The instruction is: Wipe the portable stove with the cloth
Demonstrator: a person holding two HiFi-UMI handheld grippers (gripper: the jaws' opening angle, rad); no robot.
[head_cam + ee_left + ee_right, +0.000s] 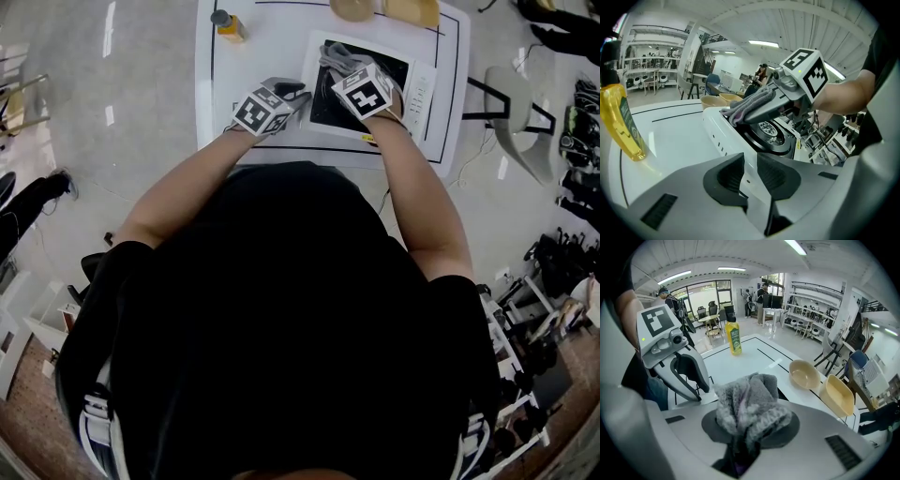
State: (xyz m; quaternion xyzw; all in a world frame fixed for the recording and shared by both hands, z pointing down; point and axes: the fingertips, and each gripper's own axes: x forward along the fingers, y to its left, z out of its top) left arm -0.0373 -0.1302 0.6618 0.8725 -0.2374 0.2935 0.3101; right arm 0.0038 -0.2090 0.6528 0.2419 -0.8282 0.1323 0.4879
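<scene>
The portable stove (421,90), white with a black top and a round burner (767,131), lies on the white table (253,56). My right gripper (343,66) is over the stove's far left part, shut on a bunched grey cloth (750,401), which hangs onto the stove top there. In the left gripper view that cloth (744,108) sits at the stove's far rim. My left gripper (750,174) is at the stove's near left edge, and the white rim runs between its pads, which appear closed on it.
A yellow bottle (228,25) stands at the table's far left. Two beige bowls (804,373) (839,395) sit beyond the stove at the table's back. A chair (521,114) stands to the table's right. People and shelves are far behind.
</scene>
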